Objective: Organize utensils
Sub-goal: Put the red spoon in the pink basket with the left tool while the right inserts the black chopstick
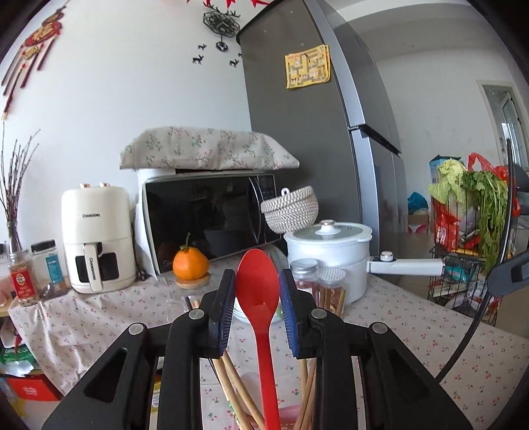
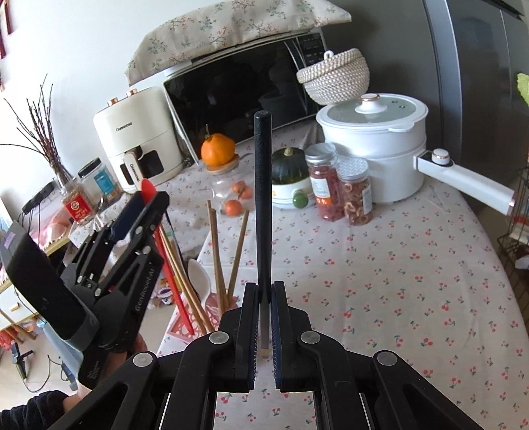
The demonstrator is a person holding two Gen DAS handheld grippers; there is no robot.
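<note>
Utensils are mid-sort: left gripper (image 1: 257, 287) pinches the red spoon (image 1: 258, 287), right gripper (image 2: 264, 317) clamps a dark chopstick (image 2: 263, 198); next, probably lower both into the pink holder (image 2: 211, 309).

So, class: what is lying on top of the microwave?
A floral padded cover lies across the microwave, overhanging its front. Under the cover a white slab's edge shows; the rest of the microwave's top is hidden.
</note>
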